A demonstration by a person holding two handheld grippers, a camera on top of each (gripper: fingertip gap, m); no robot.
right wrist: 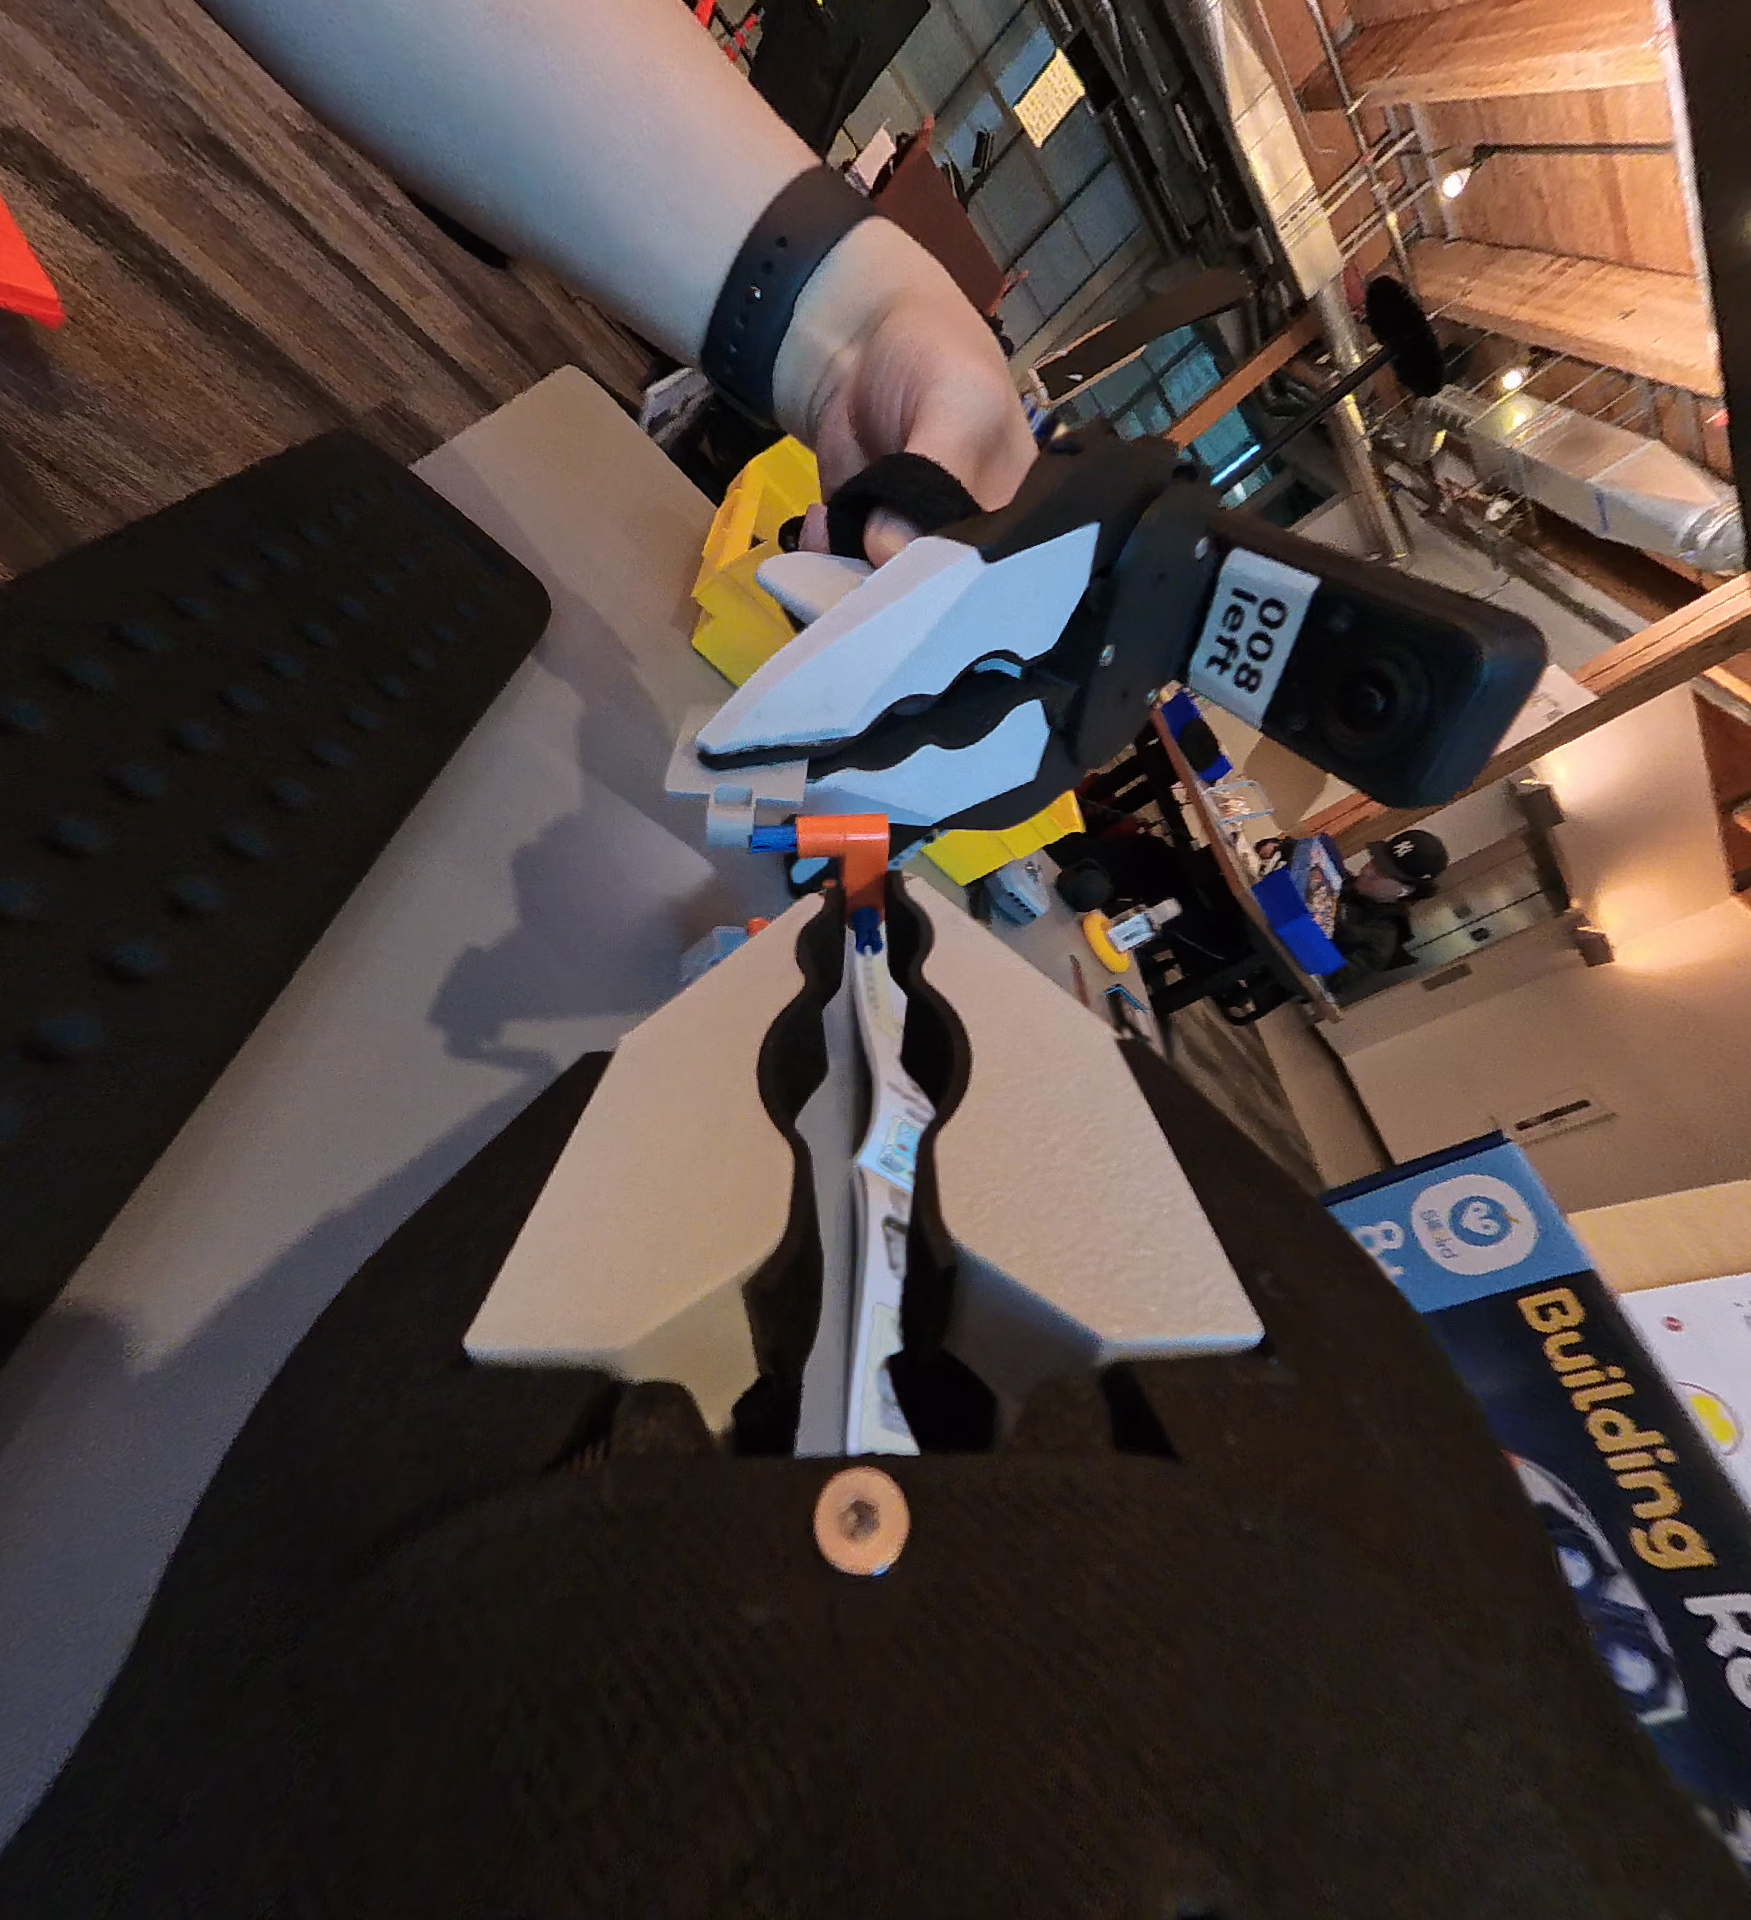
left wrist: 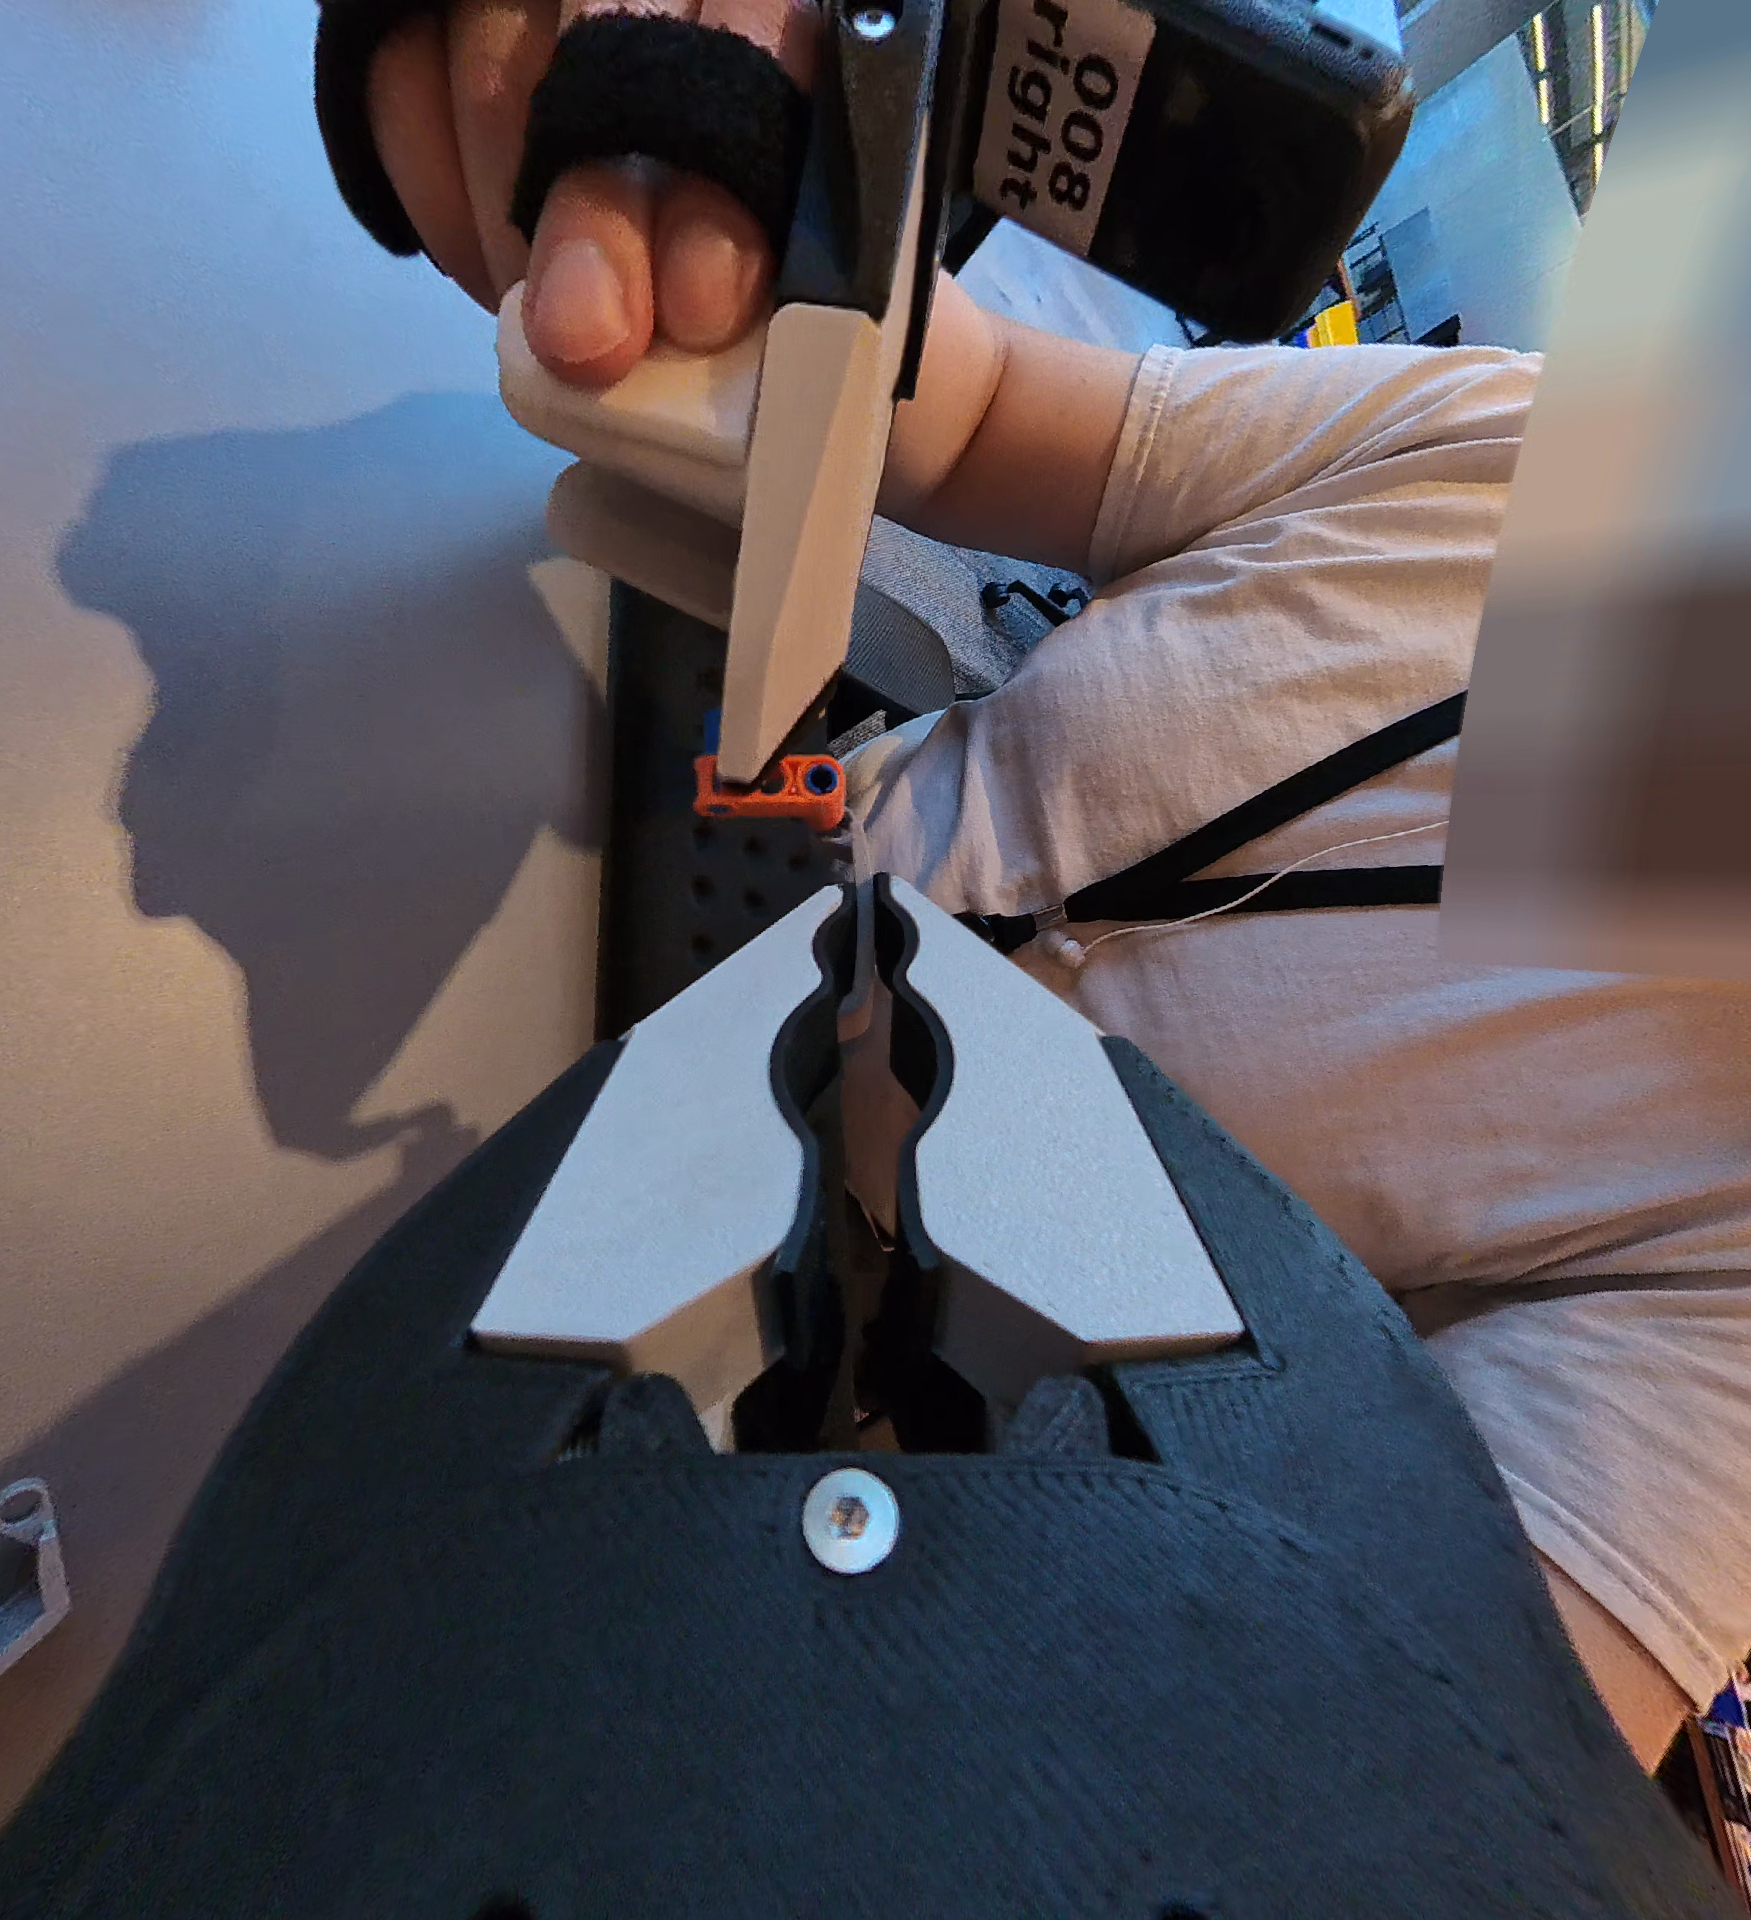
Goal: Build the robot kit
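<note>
My left gripper [left wrist: 860,896] is shut on a thin grey building-toy piece [left wrist: 862,966] held up off the table. That piece meets an orange L-shaped connector [left wrist: 769,795]. My right gripper [left wrist: 762,767] comes down from above, and its fingertips pinch the connector. In the right wrist view, my right gripper [right wrist: 855,909] is shut on the orange connector [right wrist: 850,847], which carries blue pins [right wrist: 773,837]. The left gripper [right wrist: 741,774] comes in from the right there, shut on the grey piece [right wrist: 732,826]. The two parts touch at the connector.
A black dimpled mat [right wrist: 175,727] lies on the pale table [left wrist: 175,1039]. A loose grey beam [left wrist: 14,1600] lies at the lower left. Yellow bins [right wrist: 746,582] stand behind the grippers. A blue toy box [right wrist: 1629,1455] sits at the right. A person's torso [left wrist: 1318,727] is close by.
</note>
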